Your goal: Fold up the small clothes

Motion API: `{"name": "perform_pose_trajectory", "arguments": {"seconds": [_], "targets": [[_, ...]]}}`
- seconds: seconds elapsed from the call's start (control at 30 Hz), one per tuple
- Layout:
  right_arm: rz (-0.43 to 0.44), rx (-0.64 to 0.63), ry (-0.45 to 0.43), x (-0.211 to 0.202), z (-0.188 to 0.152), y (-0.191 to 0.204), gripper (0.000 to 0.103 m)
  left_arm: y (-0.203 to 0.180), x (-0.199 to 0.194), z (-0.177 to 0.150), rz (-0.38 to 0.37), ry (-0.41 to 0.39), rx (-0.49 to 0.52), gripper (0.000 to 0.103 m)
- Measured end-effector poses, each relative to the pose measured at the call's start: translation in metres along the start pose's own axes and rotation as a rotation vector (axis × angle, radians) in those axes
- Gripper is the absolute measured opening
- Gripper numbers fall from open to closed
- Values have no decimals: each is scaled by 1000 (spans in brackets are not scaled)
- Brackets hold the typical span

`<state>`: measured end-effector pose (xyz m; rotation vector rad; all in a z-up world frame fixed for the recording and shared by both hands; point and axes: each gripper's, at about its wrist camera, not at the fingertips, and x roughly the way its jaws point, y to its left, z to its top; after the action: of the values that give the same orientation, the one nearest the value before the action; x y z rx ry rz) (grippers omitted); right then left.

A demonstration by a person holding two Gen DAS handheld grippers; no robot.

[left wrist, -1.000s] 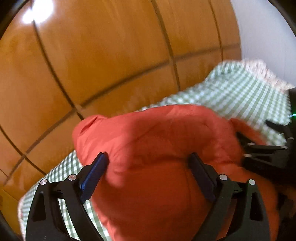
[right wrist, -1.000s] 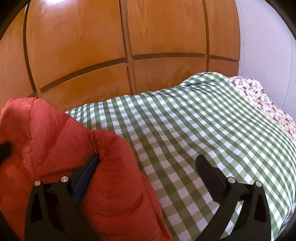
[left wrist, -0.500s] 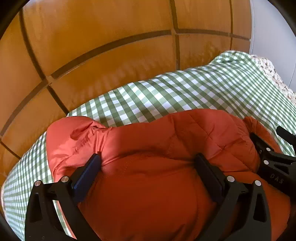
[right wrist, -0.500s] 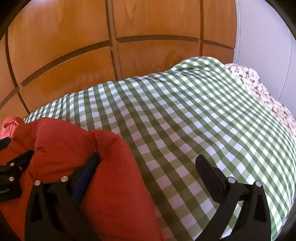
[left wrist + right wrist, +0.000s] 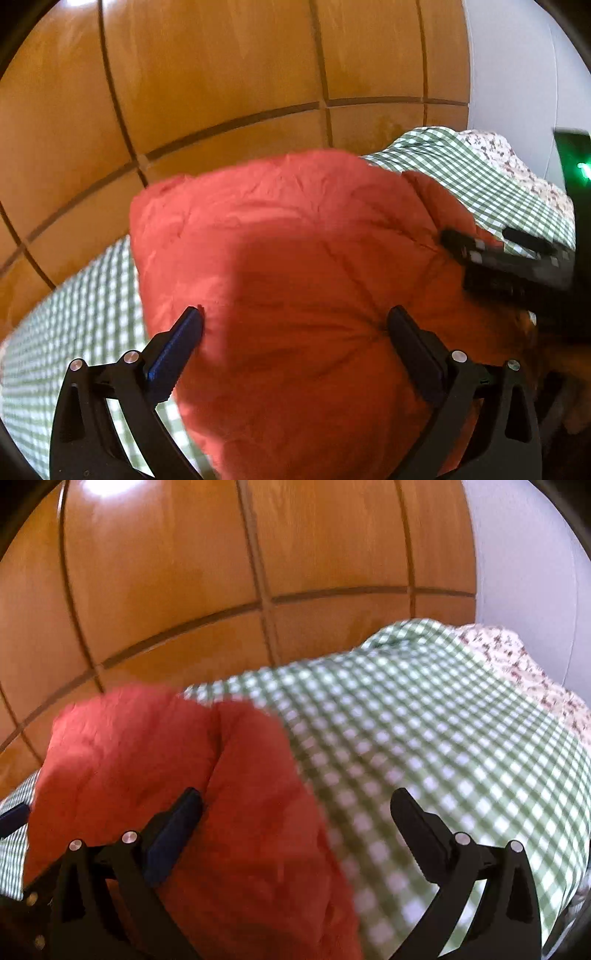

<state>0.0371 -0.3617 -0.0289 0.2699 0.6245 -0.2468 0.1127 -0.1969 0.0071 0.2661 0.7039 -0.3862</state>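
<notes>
Biggest thing in view is the wood-panelled wall (image 5: 221, 74) at the far side, w/ a pale wall strip at far right. Below it the bed is covered by a green gingham sheet (image 5: 443, 738), and a floral cover (image 5: 517, 657) can be seen at the far right corner. The red puffy jacket (image 5: 295, 277) is found at the near left of the bed, bunched up and prob lifted a bit, tho that can't be confirmed from the blur. The left gripper (image 5: 295, 325) is spread wide w/ a fat wad of jacket sat betw its fingers, both pads pressed into the fabric, so it's judged as loosely held rather than clamped. The right gripper (image 5: 295, 805) is also spread wide: only its left finger is touched by the jacket's right edge, the other finger is over bare sheet, nothing pinched. Handling, as a guess: light, soft, very compressible, slick shell, so it'll likely spring back and slide out of a loose hold; a seam or hem edge should be taken, not the puffy middle. View diffs: the right gripper's tips at the jacket's right side and a green LED are shown only in the left wrist cam; the open stretch of sheet to the right is shown properly only in the right wrist cam.
</notes>
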Motion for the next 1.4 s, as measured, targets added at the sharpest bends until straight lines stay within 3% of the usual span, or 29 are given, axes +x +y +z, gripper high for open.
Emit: {"name": "perform_pose_trajectory", "arguments": {"seconds": [0.17,0.37,0.6,0.73,0.87,1.0,1.1,1.4], "targets": [[-16,65,-37,10,-17,-5,101,-11,9,-12,10,-52,56,99],[16,82,-4,16,-16,-10,101,-14,12,-11,22,-31,66,99],[103,181,138,-18,-17,-30,101,-5,-16,-22,-6,15,-32,99],[127,137,142,-45,-27,-30,101,-5,-27,-30,-45,49,-77,99],[154,60,204,-45,-49,-26,101,-14,-30,-37,-27,51,-33,99],[218,151,237,-40,-67,-39,101,-18,-29,-40,-19,63,-10,99],[239,165,264,-41,-64,-43,101,-18,-31,-39,-29,79,-8,99],[261,0,261,-29,-31,-29,101,3,-36,-36,-67,86,-68,99]]}}
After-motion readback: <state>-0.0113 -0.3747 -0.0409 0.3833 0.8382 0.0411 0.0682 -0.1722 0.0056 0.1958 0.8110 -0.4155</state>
